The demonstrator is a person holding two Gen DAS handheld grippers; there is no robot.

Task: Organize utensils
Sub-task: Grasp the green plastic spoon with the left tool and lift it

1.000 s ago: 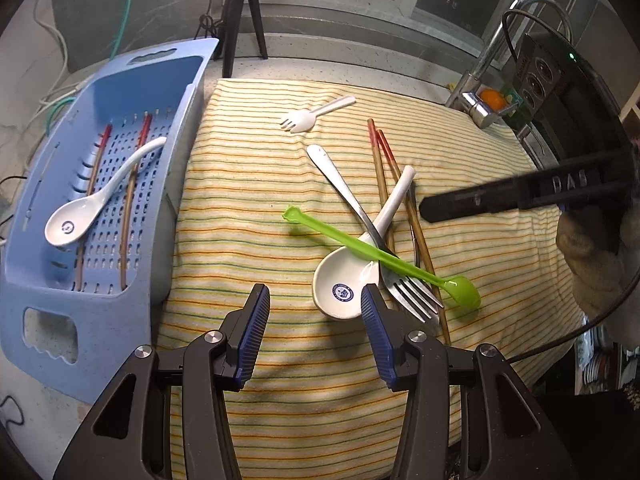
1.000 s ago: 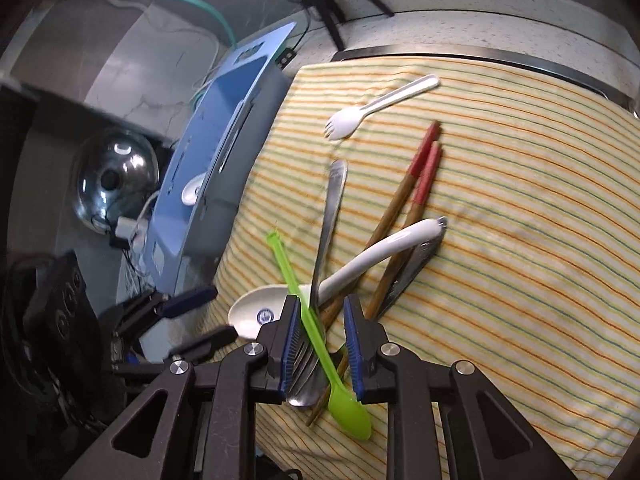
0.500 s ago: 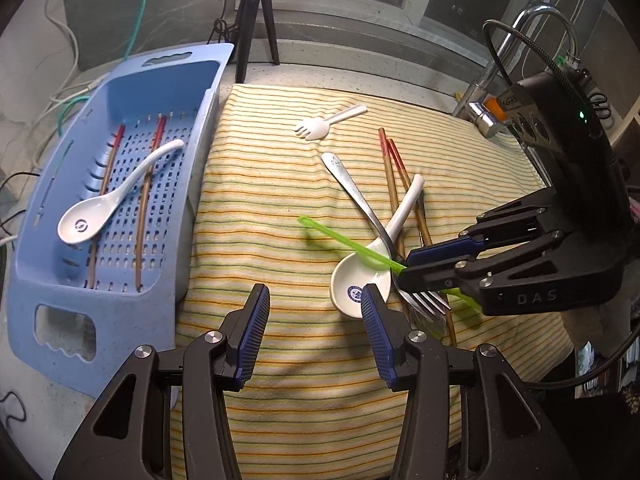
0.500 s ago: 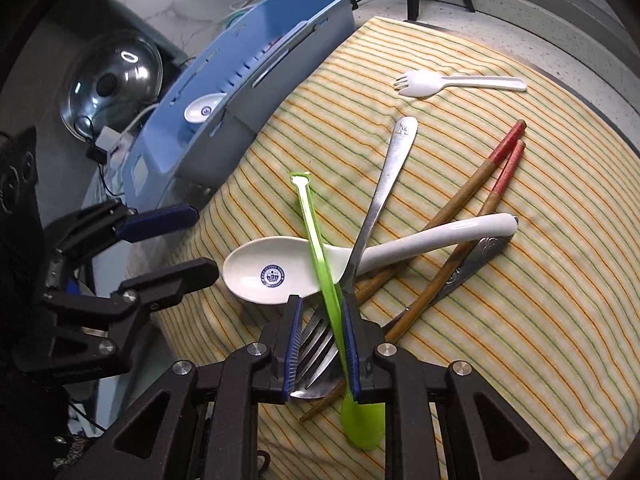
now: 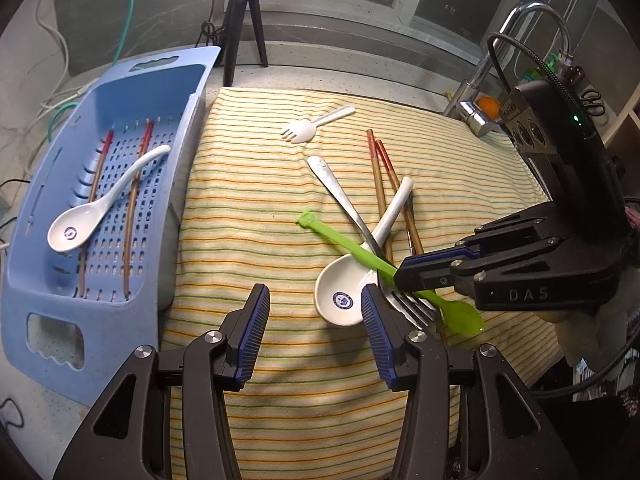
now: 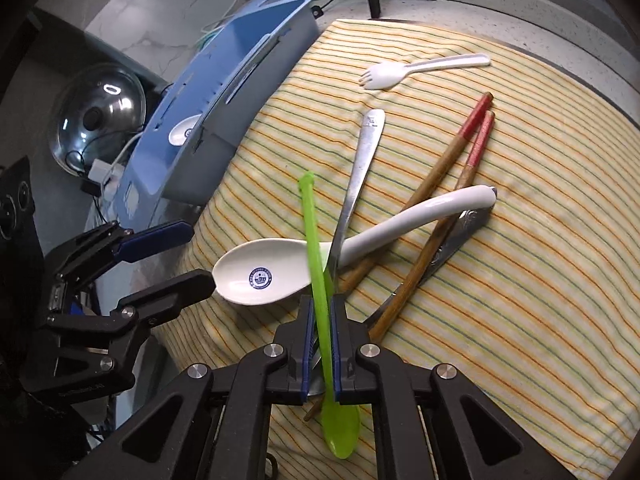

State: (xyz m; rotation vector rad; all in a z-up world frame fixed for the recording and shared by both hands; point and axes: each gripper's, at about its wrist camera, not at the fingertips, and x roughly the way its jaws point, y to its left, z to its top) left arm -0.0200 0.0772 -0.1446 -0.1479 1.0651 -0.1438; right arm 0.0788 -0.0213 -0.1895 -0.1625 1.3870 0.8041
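My right gripper (image 6: 321,312) is shut on a green plastic spoon (image 6: 318,256) and also shows in the left wrist view (image 5: 400,276). The green spoon (image 5: 344,242) lies across a white ceramic spoon (image 5: 352,280), a metal fork (image 5: 348,208) and red-tipped chopsticks (image 5: 380,172) on the striped cloth (image 5: 248,184). A white plastic spork (image 5: 312,126) lies farther back. My left gripper (image 5: 314,320) is open and empty, just in front of the pile. The blue basket (image 5: 180,128) at the left holds a white spoon (image 5: 100,204) and chopsticks.
A tap (image 5: 500,64) and an orange fruit (image 5: 486,104) are at the back right. A black tripod (image 5: 242,20) stands behind the cloth. A glass pot lid (image 6: 96,116) and cables lie beyond the basket in the right wrist view.
My right gripper has closed onto the green spoon's handle and the spoon's far end has lifted slightly. The left gripper has pulled back a little and stays open.
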